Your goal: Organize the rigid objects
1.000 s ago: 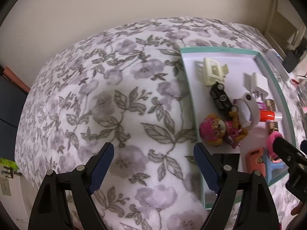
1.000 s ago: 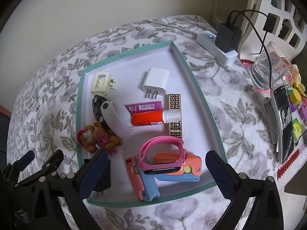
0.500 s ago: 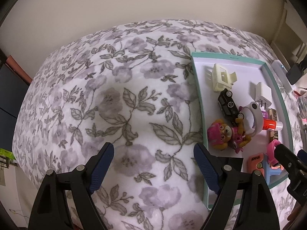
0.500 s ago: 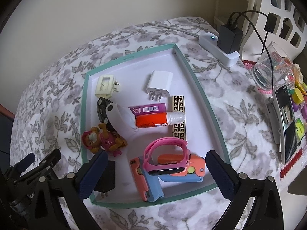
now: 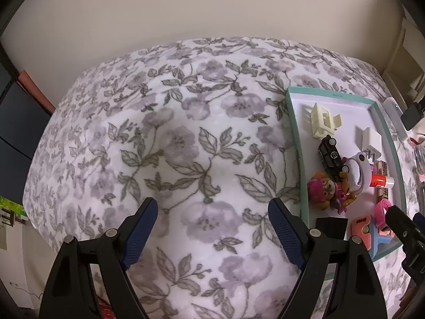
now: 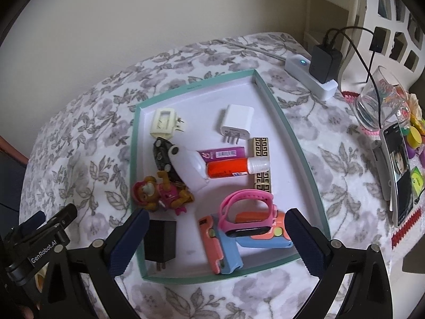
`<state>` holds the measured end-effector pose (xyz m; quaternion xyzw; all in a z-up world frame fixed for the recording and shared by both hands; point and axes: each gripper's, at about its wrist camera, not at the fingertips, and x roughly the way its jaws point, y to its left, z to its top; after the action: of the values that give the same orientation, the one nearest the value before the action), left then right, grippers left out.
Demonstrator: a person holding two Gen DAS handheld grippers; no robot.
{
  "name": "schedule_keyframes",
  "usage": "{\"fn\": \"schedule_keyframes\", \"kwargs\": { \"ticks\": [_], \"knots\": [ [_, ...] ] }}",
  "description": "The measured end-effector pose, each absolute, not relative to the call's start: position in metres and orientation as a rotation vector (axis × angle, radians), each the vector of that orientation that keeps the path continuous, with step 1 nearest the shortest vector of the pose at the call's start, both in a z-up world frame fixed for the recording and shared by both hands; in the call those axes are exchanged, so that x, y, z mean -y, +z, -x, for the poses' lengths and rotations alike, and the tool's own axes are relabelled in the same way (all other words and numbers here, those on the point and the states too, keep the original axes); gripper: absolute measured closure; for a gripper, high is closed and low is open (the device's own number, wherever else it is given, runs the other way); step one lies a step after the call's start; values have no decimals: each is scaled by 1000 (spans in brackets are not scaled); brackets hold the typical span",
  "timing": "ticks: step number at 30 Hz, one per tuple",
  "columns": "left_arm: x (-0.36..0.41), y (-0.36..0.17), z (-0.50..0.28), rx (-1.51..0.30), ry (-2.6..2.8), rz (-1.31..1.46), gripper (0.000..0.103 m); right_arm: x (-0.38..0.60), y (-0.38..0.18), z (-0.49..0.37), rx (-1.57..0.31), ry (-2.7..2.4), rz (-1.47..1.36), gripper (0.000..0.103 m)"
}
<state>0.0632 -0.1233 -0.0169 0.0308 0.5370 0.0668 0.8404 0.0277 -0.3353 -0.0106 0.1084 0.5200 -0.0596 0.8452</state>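
A floral cloth point(image 5: 186, 146) of grey leaves and mauve blossoms covers the table, which stands against a plain cream wall point(image 6: 132, 26). At the far right edge sit a white power strip point(image 6: 309, 75) with a black charger plugged in, a clear glass point(image 6: 377, 101) and a propped phone point(image 6: 398, 175).

The teal-rimmed tray point(image 6: 300, 154) holds everything: a cream clip point(image 6: 164, 122), a white plug point(image 6: 236, 122), a black toy car point(image 6: 162, 154), an orange tube point(image 6: 228, 168), a pup figure point(image 6: 162, 195), a pink watch band point(image 6: 247, 212) and a black adapter point(image 6: 160, 240).

The left gripper point(image 5: 212, 228) hovers over bare cloth beside the tray, jaws wide apart and empty. The right gripper point(image 6: 216, 239) hangs above the tray's near end, spread wide, holding nothing.
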Motion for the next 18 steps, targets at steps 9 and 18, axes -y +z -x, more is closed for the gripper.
{"fn": "schedule_keyframes", "kwargs": {
  "ticks": [9, 18],
  "knots": [
    [101, -5, -47, -1134, 165, -53, 17, 312, 0, -22, -1075, -93, -188, 0],
    [87, -4, -30, -1130, 163, -41, 17, 288, -2, -17, -1094, -58, -127, 0]
  ]
}}
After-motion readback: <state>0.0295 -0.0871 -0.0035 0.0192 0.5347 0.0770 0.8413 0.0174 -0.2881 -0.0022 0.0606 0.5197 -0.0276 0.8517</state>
